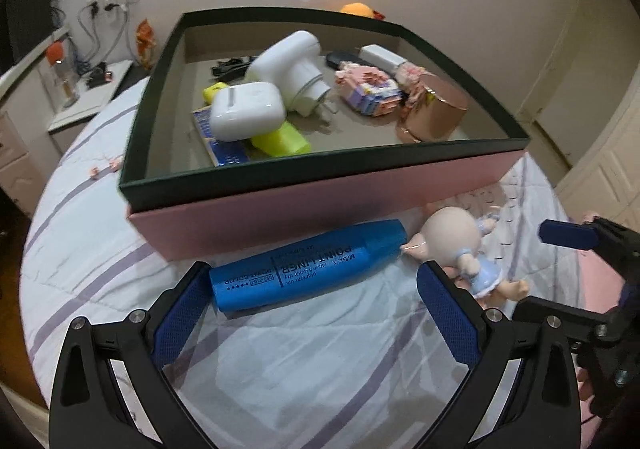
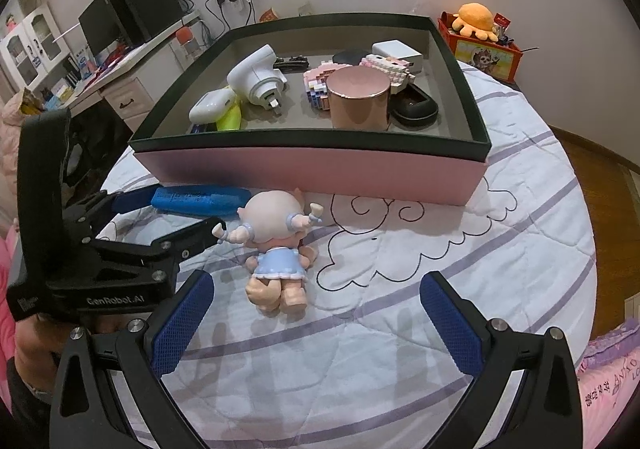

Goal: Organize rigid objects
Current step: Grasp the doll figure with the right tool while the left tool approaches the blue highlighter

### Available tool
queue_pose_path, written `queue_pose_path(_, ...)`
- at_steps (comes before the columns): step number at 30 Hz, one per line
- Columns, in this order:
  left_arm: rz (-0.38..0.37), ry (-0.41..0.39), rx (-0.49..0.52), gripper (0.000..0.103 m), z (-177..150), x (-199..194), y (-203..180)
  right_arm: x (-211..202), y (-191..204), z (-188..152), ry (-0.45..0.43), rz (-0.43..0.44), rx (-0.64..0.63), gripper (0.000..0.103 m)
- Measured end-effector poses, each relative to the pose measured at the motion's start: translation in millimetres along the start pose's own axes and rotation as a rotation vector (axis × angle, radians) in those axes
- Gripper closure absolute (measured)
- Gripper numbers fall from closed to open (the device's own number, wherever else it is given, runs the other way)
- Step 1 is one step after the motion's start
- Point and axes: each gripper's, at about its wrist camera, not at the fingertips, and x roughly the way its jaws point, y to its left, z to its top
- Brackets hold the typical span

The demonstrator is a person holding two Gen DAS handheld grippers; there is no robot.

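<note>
A blue marker [image 1: 308, 265] lies on the striped bedspread, just in front of the pink box [image 1: 320, 209]. My left gripper [image 1: 312, 283] is open, with its fingers flanking the marker's two ends. A small doll in a blue dress [image 2: 276, 249] lies face down beside the marker's cap. My right gripper [image 2: 318, 289] is open, empty and just behind the doll. The doll [image 1: 460, 249] shows in the left wrist view too, next to the right gripper [image 1: 554, 273]. The right wrist view also catches the left gripper [image 2: 180, 213] around the marker [image 2: 200, 201].
The dark-rimmed box [image 2: 312, 169] holds a white plug adapter [image 2: 256, 77], a white case [image 2: 212, 105], a yellow highlighter [image 2: 230, 117], a rose-gold cylinder [image 2: 358, 101], a block figure and black items. A desk with a monitor [image 2: 100, 25] stands left. A red box with an orange plush [image 2: 478, 19] sits far right.
</note>
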Motion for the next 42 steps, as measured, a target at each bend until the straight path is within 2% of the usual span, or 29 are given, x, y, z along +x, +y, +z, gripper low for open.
queue_pose_path(4, 0.01, 0.021, 0.075, 0.003, -1, 3, -12, 0, -2, 1, -0.002, -0.009, 0.004, 0.0)
queue_pose_path(8, 0.082, 0.015, 0.123, 0.011, 0, 7, -17, 2, -3, 1, -0.005, -0.009, 0.006, 0.0)
queue_pose_path(12, 0.099, 0.022, 0.17, 0.011, 0, 10, -20, 9, 5, 0, -0.005, -0.023, -0.042, 0.0)
queue_pose_path(14, 0.095, 0.024, 0.193, 0.015, -2, 10, -21, 13, 7, -2, -0.002, -0.027, -0.048, 0.0)
queue_pose_path(16, 0.076, 0.025, 0.215, 0.024, -2, 9, -21, 13, 7, -2, -0.01, -0.021, -0.039, 0.007)
queue_pose_path(17, 0.061, 0.026, 0.234, 0.031, -2, 7, -23, 14, 6, -2, -0.008, -0.025, -0.034, 0.015)
queue_pose_path(18, 0.056, 0.027, 0.244, 0.035, -3, 7, -23, 14, 5, -2, -0.007, -0.024, -0.03, 0.023)
queue_pose_path(19, 0.052, 0.029, 0.258, 0.037, -3, 6, -25, 13, 4, -1, -0.007, -0.02, -0.026, 0.027)
queue_pose_path(27, 0.043, 0.028, 0.281, 0.051, -3, 4, -30, 19, 10, 4, 0.0, -0.005, -0.033, 0.035)
queue_pose_path(31, 0.041, 0.017, 0.286, 0.051, -3, 6, -33, 29, 16, 4, 0.017, -0.005, -0.051, 0.043)
queue_pose_path(33, 0.051, 0.003, 0.289, 0.047, -2, 7, -35, 26, 18, 4, 0.016, 0.011, -0.047, 0.056)
queue_pose_path(34, 0.061, -0.006, 0.297, 0.047, -3, 9, -37, 24, 19, 3, 0.014, 0.004, -0.051, 0.057)
queue_pose_path(36, 0.077, -0.003, 0.324, 0.038, -4, 12, -44, 22, 18, 3, 0.015, 0.001, -0.054, 0.059)
queue_pose_path(38, 0.081, 0.0, 0.34, 0.037, -3, 13, -49, 20, 16, 3, 0.018, 0.007, -0.043, 0.06)
queue_pose_path(40, 0.061, 0.004, 0.341, 0.038, -3, 13, -48, 19, 12, 3, 0.021, 0.013, -0.034, 0.06)
queue_pose_path(42, 0.037, 0.014, 0.341, 0.049, -2, 12, -49, 20, 12, 3, 0.022, 0.015, -0.031, 0.06)
